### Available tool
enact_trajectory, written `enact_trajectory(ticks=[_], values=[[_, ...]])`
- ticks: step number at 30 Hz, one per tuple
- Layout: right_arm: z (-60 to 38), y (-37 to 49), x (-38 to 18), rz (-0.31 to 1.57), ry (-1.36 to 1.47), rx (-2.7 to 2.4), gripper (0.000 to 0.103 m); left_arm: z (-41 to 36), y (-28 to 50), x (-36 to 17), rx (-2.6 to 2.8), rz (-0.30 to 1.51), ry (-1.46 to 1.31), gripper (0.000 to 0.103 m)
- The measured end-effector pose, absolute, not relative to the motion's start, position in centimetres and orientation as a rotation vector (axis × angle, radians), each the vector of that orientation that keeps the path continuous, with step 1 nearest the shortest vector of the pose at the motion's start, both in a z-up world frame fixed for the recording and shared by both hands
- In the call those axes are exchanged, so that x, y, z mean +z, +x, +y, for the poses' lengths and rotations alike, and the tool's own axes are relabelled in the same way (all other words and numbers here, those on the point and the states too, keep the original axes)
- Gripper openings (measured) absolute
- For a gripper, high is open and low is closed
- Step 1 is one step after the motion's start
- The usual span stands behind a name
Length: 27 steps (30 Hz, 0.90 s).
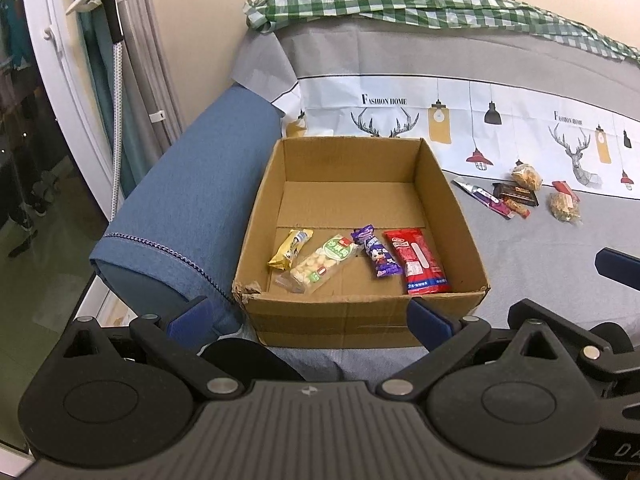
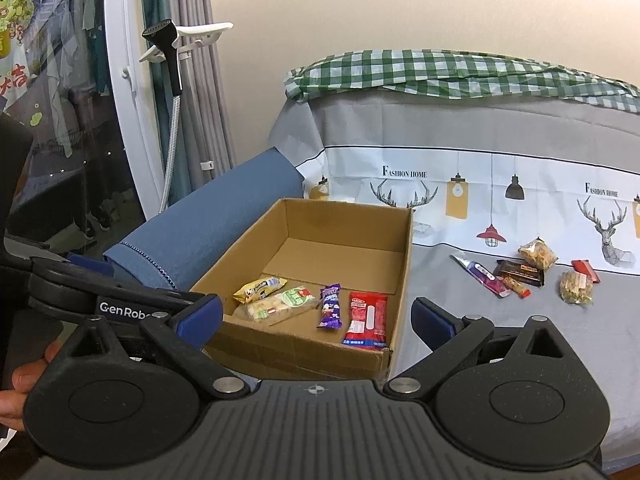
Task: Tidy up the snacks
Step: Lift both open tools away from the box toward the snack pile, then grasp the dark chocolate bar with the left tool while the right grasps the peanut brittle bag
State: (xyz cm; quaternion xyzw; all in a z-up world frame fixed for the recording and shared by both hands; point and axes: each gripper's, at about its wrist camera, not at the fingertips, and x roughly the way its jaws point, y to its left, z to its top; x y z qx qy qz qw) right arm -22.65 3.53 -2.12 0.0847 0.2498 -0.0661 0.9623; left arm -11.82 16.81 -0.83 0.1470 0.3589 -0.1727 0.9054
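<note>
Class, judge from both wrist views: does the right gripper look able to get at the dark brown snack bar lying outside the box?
Probably yes. The right gripper is open and empty, the dark brown snack bar lies uncovered on the grey cloth right of the cardboard box, and nothing stands between them.

cardboard box (image 1: 460,216): matt, torn corner | red snack packet (image 1: 418,261): glossy plastic | armrest (image 1: 192,208): blue woven cloth

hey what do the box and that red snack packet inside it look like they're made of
Box: corrugated cardboard, matte brown; its near left corner is torn and frayed, and a crease line runs across the floor.
Red snack packet: probably thin plastic film, glossy; light glints off its printed wrapper, and the ends look crimp-sealed.
</note>
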Motion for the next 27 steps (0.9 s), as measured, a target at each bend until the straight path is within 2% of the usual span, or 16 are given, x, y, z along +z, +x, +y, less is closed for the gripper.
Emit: enact_trajectory(ticks=[17,22,27], values=[[-2.8,-22.6,-4.6,0.519,0.274,-0.278,0.100,9.4,-9.0,-2.7,-0.422,0.786,0.448,0.103],[-8.6,-23.1,-6.1,0.514,0.342,-0.395,0.100,2.7,-7.2,-1.7,-0.502,0.744,0.509,0.103],[-16.5,-23.5,-8.5,0.521,0.411,-0.557,0.100,-6.8,-3.8,-2.4,-0.641,0.787,0.555,0.103]])
